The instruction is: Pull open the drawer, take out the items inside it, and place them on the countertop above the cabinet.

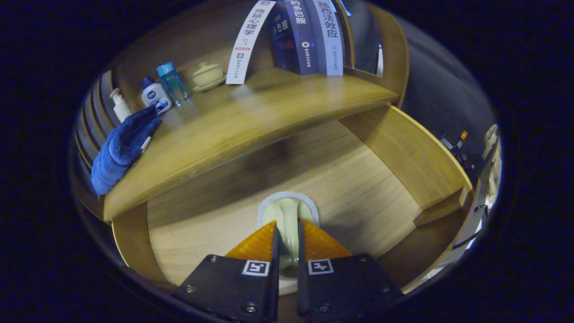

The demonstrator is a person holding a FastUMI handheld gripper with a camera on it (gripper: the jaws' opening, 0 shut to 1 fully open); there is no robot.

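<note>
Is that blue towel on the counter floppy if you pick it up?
Probably floppy: the towel sags over the countertop edge, bunched in soft folds. It looks fluffy, so likely light and not slippery. It may drag the bottle it leans on. Meanwhile the claw is shut on a pale spoon in the drawer.

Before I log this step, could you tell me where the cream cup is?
The cream cup sits between the gripper fingers, over the open drawer.

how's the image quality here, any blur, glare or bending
Gripper view: fisheye bends the countertop edge and open drawer walls into curves; dim warm light, with pale glare on the countertop below the books; a dark soft shadow on the drawer floor beyond the tool, shut on a cream spoon, which looks sharp.
</note>
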